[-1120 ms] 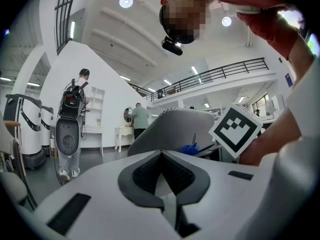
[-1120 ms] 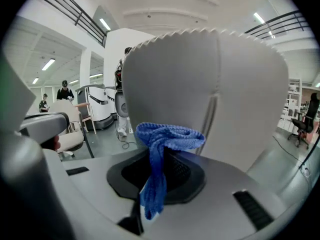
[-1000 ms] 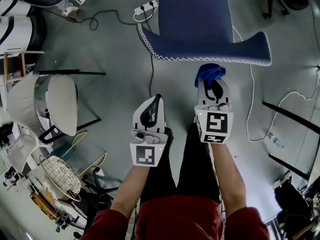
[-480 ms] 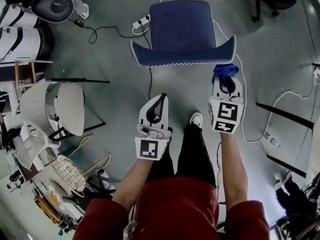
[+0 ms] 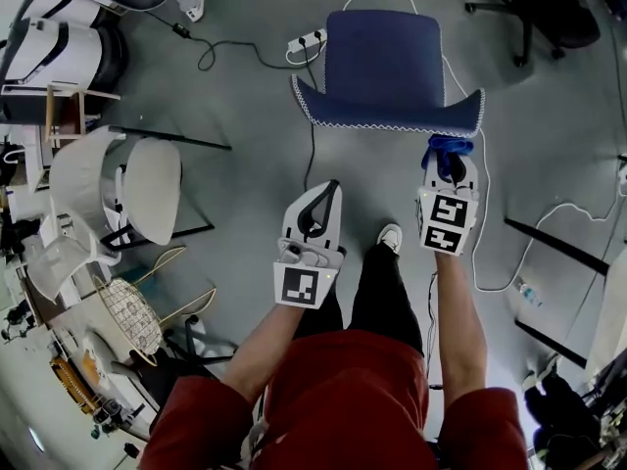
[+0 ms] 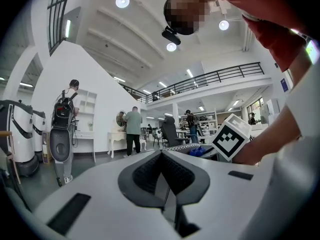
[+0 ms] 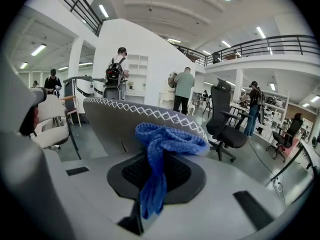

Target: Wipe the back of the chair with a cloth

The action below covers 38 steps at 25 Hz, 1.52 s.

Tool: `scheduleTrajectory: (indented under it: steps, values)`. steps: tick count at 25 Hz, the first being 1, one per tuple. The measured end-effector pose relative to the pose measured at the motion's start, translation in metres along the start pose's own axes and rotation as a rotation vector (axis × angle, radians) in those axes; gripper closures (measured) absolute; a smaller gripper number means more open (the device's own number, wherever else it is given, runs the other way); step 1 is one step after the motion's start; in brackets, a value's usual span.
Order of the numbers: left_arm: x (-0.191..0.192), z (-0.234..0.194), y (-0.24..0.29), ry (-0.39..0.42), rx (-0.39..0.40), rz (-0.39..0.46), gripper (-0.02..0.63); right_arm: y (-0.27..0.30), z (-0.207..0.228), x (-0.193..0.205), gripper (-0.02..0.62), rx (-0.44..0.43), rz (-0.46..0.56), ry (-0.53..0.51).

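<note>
A blue chair (image 5: 382, 62) stands ahead of me, and the top edge of its back (image 5: 392, 117) carries white zigzag stitching. My right gripper (image 5: 450, 167) is shut on a blue cloth (image 5: 448, 148), which is up against the right end of the back. In the right gripper view the cloth (image 7: 161, 146) hangs bunched out of my right gripper (image 7: 155, 171), right in front of the stitched chair back (image 7: 131, 118). My left gripper (image 5: 318, 209) is held lower and to the left, away from the chair. Seen in its own view, the left gripper (image 6: 162, 160) is shut and holds nothing.
A white chair (image 5: 132, 196) and a wire basket (image 5: 122, 316) stand at the left. A power strip with its cable (image 5: 312, 39) lies beside the blue chair. Loose cables (image 5: 490, 253) and a bottle (image 5: 526, 290) lie at the right, and a black office chair (image 5: 544, 8) stands far right.
My right gripper has carried the cloth rightwards along the chair back, from near its middle to its right end. The left gripper has kept its place beside it.
</note>
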<state>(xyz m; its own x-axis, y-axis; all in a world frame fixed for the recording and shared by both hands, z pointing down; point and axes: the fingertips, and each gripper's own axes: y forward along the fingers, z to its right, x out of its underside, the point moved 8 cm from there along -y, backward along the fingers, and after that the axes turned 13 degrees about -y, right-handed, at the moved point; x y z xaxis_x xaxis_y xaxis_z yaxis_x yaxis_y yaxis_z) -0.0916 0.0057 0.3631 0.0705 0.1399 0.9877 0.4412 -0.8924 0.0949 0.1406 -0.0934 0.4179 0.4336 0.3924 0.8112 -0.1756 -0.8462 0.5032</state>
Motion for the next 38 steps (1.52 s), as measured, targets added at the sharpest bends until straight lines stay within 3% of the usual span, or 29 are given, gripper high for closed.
scheduleTrajectory:
  steps: [7,11,14,18,24,33,38]
  values:
    - [-0.015,-0.024,-0.028,0.033,-0.026,0.025,0.592,0.001,-0.041,-0.020,0.535,-0.039,-0.006,-0.008]
    - [-0.013,-0.043,-0.049,-0.046,-0.088,-0.054,0.592,0.008,-0.078,-0.042,0.534,-0.092,-0.004,-0.017]
    - [-0.020,-0.058,-0.066,-0.033,-0.107,-0.033,0.592,0.010,-0.105,-0.058,0.534,-0.122,0.001,-0.018]
    - [-0.023,-0.076,-0.088,-0.098,-0.155,-0.053,0.592,0.015,-0.140,-0.081,0.535,-0.162,0.010,-0.045]
    - [-0.030,-0.097,-0.118,-0.106,-0.198,-0.024,0.592,0.030,-0.189,-0.096,0.534,-0.223,-0.004,-0.062]
    - [-0.033,-0.102,-0.142,-0.132,-0.210,0.006,0.592,0.013,-0.200,-0.078,0.534,-0.234,-0.048,-0.011]
    - [-0.060,-0.115,-0.109,-0.251,-0.249,-0.062,0.592,-0.034,-0.167,-0.108,0.534,-0.221,-0.020,0.058]
